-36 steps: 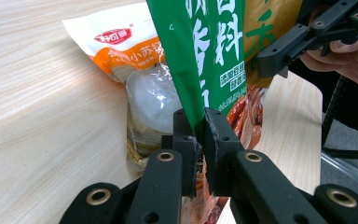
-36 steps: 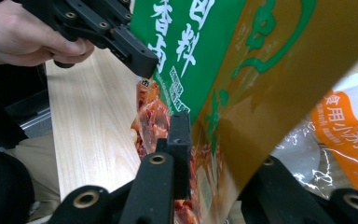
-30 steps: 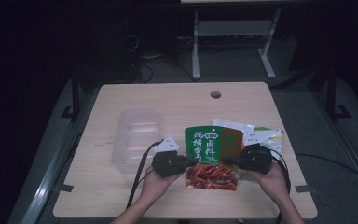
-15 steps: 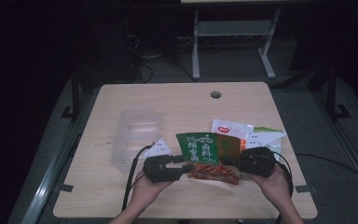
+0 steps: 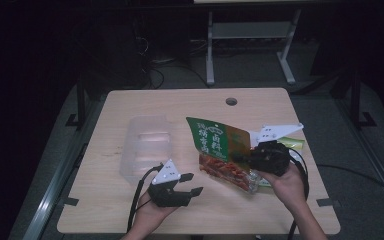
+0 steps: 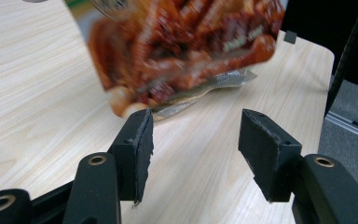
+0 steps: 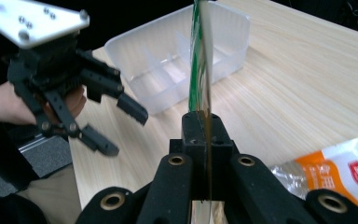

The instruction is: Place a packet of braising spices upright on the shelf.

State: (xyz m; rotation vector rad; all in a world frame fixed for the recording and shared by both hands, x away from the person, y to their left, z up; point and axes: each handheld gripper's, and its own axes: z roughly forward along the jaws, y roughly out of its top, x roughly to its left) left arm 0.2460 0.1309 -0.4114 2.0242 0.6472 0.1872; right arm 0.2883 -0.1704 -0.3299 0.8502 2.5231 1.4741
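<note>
We saw the right gripper (image 5: 246, 157) clamped on the edge of a green and red snack packet (image 5: 220, 152), its jaws closed flat on the foil. In the right gripper view the packet (image 7: 200, 56) rose edge-on from between those jaws as a thin upright sheet. From the high view it hung tilted over the wooden table (image 5: 130, 107), green top toward the far side and red printed part toward the person; whether its lowest corner touched the wood we could not tell in the dim light.

The left gripper (image 5: 189, 184) sat near the table's front edge, just left of the packet and apart from it, jaws spread wide with nothing between them. Its own view showed the red part of the packet (image 6: 186, 46) ahead of the open jaws, blurred, above the tabletop.

A clear plastic container (image 5: 147, 147) with dividers stood on the table left of the packet, beyond the left gripper. Another packet, orange and white (image 7: 342, 172), lay flat near the right gripper.
</note>
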